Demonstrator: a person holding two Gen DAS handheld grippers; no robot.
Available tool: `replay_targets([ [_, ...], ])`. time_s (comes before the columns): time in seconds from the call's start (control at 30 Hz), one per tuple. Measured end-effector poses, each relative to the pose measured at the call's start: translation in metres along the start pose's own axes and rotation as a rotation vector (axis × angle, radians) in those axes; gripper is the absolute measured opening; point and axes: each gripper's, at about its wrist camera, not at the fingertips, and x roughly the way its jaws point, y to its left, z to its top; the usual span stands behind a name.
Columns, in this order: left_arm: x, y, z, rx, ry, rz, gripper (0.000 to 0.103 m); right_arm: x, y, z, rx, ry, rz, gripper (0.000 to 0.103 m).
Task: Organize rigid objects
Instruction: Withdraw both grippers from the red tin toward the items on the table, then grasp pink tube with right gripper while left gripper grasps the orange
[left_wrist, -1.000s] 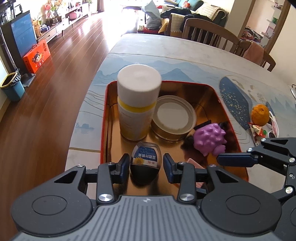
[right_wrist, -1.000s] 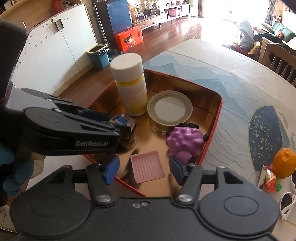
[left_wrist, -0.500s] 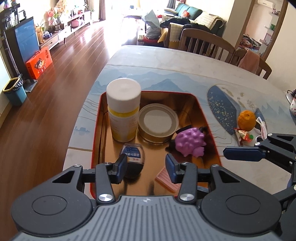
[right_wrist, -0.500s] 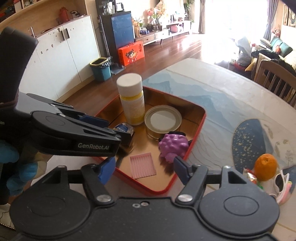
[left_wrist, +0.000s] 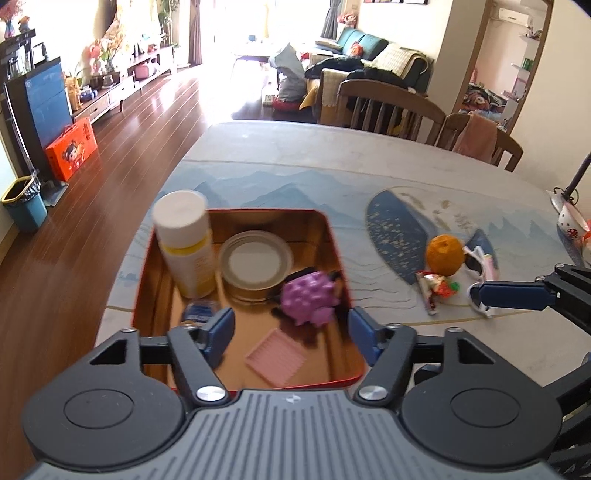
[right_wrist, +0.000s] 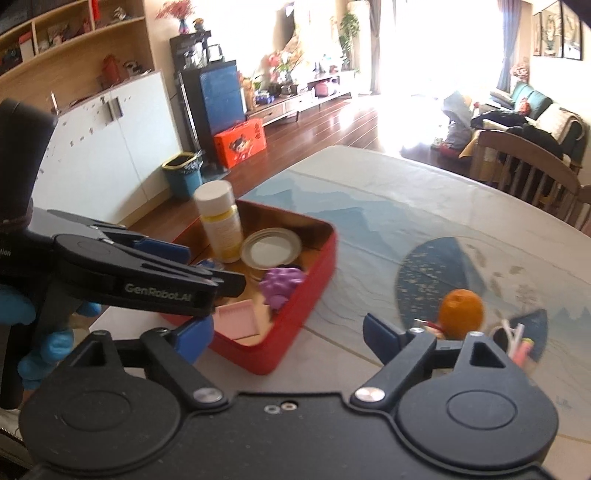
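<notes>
- In the red tin, nearest edge first: pink ridged tile, small dark jar, purple bumpy toy, round lid, white bottle.
- Left gripper fingers have just been opening, released above the tin's near edge; the jar sits by the left finger, untouched.
- Right gripper fingers, likewise just opening and empty, hang right of the tin over the counter.

Both tools point downward. The left tool and the right tool have just been opening; nothing is between their jaws.

2 wrist views, angled down, near table; both share red tray.
</notes>
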Motion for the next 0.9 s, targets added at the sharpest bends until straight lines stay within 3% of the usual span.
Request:
replay_targets([
  [0.2, 0.002, -0.029, 0.0, -0.003, -0.014, -0.023, 0.081, -0.023, -0.032, -0.015, 0.048, -0.041, -0.009, 0.094],
  [0.37, 0.007, -0.058, -0.001, 0.018, -0.008, -0.052, 0.082, -0.037, -0.064, -0.032, 0.085, -0.073, -0.046, 0.102],
  [0.9, 0.041, -0.142, 0.011, 0.066, -0.003, -0.089, 0.082, -0.044, -0.174, -0.059, 0.174, -0.072, -0.211, 0.103],
])
